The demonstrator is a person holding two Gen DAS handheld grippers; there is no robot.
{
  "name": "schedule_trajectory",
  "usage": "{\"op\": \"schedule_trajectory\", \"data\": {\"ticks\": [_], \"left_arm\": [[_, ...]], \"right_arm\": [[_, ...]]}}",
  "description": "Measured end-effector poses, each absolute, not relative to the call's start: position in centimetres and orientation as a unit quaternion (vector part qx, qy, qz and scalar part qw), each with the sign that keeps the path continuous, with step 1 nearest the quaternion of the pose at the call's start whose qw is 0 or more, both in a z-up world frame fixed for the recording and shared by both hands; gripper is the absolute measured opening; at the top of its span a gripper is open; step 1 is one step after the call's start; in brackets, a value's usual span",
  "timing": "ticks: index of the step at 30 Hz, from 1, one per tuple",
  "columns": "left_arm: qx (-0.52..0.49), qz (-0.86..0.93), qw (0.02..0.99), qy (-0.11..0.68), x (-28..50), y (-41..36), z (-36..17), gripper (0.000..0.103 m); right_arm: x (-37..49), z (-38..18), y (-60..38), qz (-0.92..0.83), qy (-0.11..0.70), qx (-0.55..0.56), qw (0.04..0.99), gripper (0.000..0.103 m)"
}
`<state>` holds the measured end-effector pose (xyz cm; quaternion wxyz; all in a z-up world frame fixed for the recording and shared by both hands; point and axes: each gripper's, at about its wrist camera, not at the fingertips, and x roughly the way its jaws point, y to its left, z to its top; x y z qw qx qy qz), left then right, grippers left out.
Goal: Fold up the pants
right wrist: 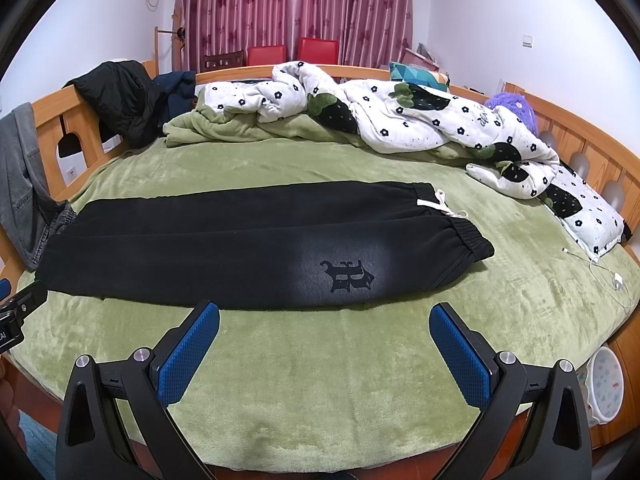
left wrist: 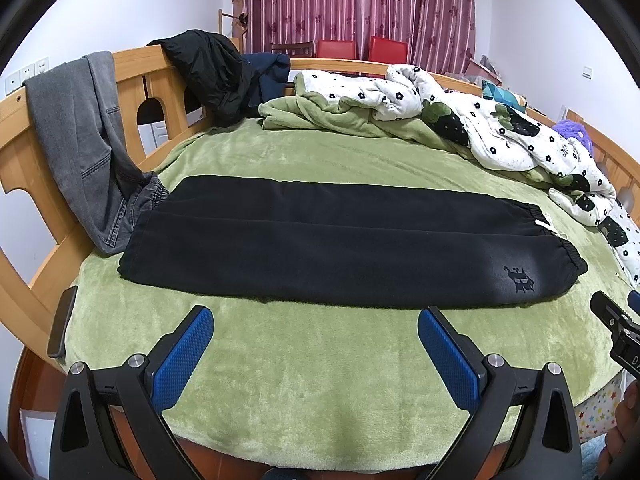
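Nearest, we list two tools. Our left tool [left wrist: 315, 322] hangs over the near edge of the bed, blue-padded fingers [left wrist: 184, 360] spread wide, nothing between them. Our right tool [right wrist: 324, 318] is likewise wide apart and holds nothing; its fingers [right wrist: 460, 356] sit just short of the garment's near edge.

Next, the green blanket [left wrist: 320, 392] covering the bed, bare under both tools.

Item of the task: black pants [left wrist: 332, 240], laid flat lengthwise across the bed, legs side by side, one leg lapping the other. The elastic waistband [right wrist: 468, 236] lies to our right with a white drawstring [right wrist: 440, 206] showing; the leg ends lie to our left. A dark emblem [right wrist: 346, 276] is printed near the waist on the nearer leg. Neither tool touches the pants.

Left side: a dark phone-like slab [left wrist: 62, 322] at the bed's edge, and grey jeans [left wrist: 84, 140] draped over the wooden bed rail [left wrist: 132, 80], their lower end touching the pants' leg ends.

Right side: a white charging cable [right wrist: 600, 270] on the blanket, well apart from the pants.

Farther: a rumpled white quilt with black flowers [right wrist: 400, 116] heaped along the far side; a black jacket [left wrist: 208, 72] hung on the rail; a purple fuzzy object [right wrist: 512, 106] beside the quilt.

Farthest: two red chairs [right wrist: 292, 50] before pink patterned curtains [right wrist: 292, 4].
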<state>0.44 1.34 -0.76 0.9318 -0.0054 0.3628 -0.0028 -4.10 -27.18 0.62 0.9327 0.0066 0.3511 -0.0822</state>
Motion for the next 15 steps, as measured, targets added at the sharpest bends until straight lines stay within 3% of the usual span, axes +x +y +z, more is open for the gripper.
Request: {"op": "schedule_trajectory", "data": {"ticks": [15], "left_arm": [[-0.025, -0.021, 0.934, 0.356, -1.7, 2.4, 1.4, 0.103]], "right_arm": [[-5.6, 2.2, -28.1, -0.058, 0.322, 0.039, 0.944, 0.1]]}}
